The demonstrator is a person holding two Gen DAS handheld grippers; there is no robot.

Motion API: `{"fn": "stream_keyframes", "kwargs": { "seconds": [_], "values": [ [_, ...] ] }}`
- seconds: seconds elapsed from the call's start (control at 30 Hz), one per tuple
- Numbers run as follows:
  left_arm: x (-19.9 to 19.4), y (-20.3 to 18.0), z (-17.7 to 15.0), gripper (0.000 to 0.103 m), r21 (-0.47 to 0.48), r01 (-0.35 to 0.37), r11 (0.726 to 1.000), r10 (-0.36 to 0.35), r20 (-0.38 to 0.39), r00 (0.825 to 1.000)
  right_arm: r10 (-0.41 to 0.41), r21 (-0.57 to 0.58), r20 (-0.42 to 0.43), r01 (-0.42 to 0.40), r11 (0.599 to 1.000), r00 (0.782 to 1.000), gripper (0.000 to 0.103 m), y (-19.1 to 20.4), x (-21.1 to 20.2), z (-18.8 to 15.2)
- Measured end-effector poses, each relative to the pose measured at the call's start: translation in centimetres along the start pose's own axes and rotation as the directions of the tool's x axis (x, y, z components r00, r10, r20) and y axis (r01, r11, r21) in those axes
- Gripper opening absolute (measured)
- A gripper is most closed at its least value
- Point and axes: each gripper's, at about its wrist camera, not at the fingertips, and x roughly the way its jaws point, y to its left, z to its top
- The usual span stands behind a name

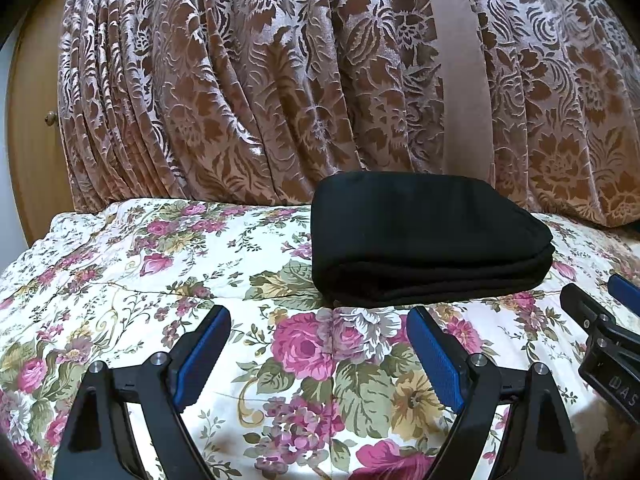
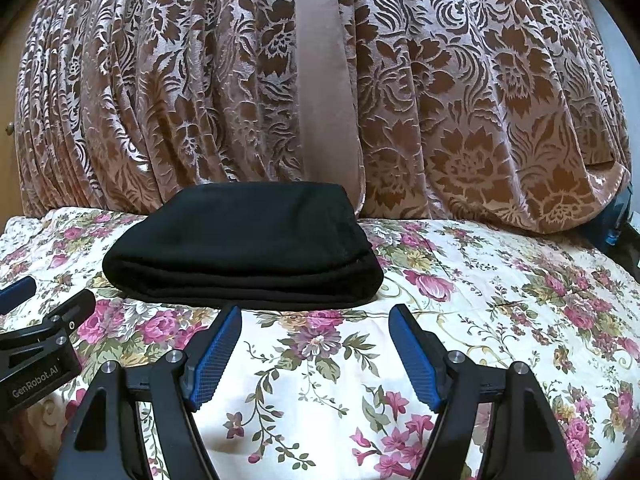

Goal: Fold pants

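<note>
Two tools wait nearest, the left hand-held gripper [image 1: 319, 318] and right hand-held gripper [image 2: 315, 316] both spread wide and empty above the floral bedspread [image 1: 120, 264], then the folded black pants [image 1: 428, 236], then patterned brown curtains [image 1: 240, 80] behind.

Soft even light, perhaps edge-warped.

White bedspread with pink roses and green leaves [image 1: 120, 264] spread flat. Brown-and-silver flowered curtain [image 1: 240, 80] hung behind, touching bedspread. Wooden door with small knob [image 1: 36, 128] seen at left.
</note>
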Motion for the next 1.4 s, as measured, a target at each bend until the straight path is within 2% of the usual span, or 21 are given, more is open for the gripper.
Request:
{"fn": "stream_keyframes", "kwargs": {
  "seconds": [1.4],
  "values": [
    [0.27, 0.16, -0.24, 0.09, -0.008, 0.003, 1.0, -0.003, -0.016, 1.0, 0.005, 0.022, -0.021, -0.004, 1.0, 1.0, 0.077, -0.28, 0.42, -0.07]
  ]
}}
